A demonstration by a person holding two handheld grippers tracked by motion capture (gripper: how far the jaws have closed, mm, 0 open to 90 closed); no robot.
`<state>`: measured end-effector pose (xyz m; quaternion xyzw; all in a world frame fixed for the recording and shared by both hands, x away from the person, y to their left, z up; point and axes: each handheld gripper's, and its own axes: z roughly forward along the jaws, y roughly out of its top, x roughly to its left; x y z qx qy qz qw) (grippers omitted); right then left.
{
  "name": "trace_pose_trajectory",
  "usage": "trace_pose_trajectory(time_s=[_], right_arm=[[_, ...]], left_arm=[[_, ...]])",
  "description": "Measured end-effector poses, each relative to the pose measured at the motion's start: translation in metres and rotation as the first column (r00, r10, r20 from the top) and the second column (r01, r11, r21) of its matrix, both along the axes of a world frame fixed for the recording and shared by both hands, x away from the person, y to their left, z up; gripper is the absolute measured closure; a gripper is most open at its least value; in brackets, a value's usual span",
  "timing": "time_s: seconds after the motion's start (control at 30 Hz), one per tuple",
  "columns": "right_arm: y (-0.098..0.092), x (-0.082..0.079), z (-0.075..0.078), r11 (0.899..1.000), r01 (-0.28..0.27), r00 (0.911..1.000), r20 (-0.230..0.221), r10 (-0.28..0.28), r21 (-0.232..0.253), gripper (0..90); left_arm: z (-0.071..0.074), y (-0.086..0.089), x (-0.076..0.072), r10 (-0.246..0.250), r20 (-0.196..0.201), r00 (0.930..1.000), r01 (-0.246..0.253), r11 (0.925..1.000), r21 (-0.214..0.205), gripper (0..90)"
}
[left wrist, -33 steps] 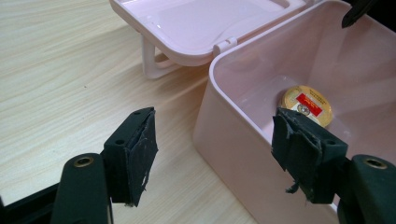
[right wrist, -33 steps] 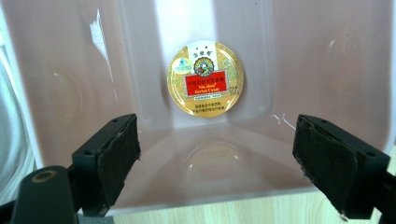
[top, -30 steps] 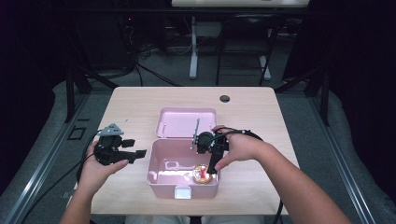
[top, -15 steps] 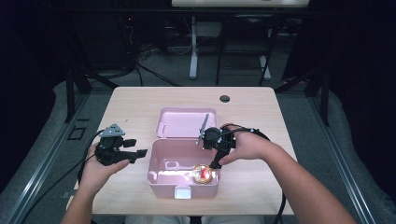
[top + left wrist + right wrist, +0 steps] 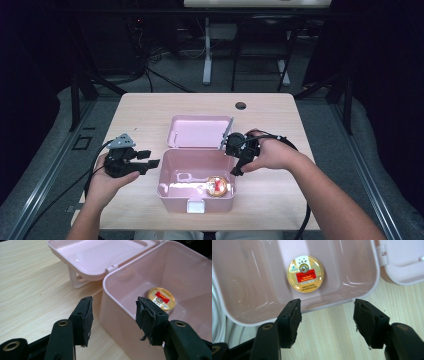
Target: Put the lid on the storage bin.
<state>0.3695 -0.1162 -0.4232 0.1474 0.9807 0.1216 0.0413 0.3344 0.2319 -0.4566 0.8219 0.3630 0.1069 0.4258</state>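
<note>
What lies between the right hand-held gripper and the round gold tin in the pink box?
In the right gripper view, the pink box's near wall and bare box floor separate the right hand-held gripper from the gold tin.

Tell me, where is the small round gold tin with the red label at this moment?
In the high view, the round gold tin lies on the floor of the open pink plastic box, toward its right front corner, just below the right gripper.

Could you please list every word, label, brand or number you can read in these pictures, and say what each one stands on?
No text reads clearly enough to quote.
Round gold tin lying in the pink box: a red band and small print on its lid, too small and blurred to read.
Open box lid: no lettering visible.
</note>
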Motion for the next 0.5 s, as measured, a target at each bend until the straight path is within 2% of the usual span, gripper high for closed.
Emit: trace_pose_trajectory(time_s=[0.23, 0.3, 0.37, 0.43, 0.5], right_arm=[[-0.01, 0.003, -0.002, 0.998, 0.054, 0.9985, 0.014, -0.054, 0.022, 41.8], [-0.013, 0.003, -0.003, 0.997, 0.075, 0.9971, 0.009, -0.076, 0.035, 42.1], [-0.016, 0.005, -0.004, 0.995, 0.094, 0.9953, 0.022, -0.095, 0.039, 42.1], [-0.019, 0.006, -0.005, 0.992, 0.115, 0.9928, 0.029, -0.116, 0.056, 43.6], [-0.022, 0.007, -0.005, 0.988, 0.136, 0.9897, 0.034, -0.139, 0.073, 45.4]], left_arm=[[-0.002, -0.005, -0.001, -0.019, 0.004, 0.9998, 0.019, 0.9993, 0.032, 48.0], [-0.002, -0.006, -0.002, -0.019, -0.003, 0.9998, 0.019, 0.9995, 0.024, 48.1], [-0.002, -0.008, -0.002, -0.018, -0.001, 0.9998, 0.018, 0.9994, 0.03, 48.3], [-0.003, -0.009, -0.002, -0.021, -0.005, 0.9998, 0.021, 0.9993, 0.031, 53.0], [-0.003, -0.009, -0.002, -0.019, -0.01, 0.9998, 0.019, 0.9992, 0.035, 54.0]])
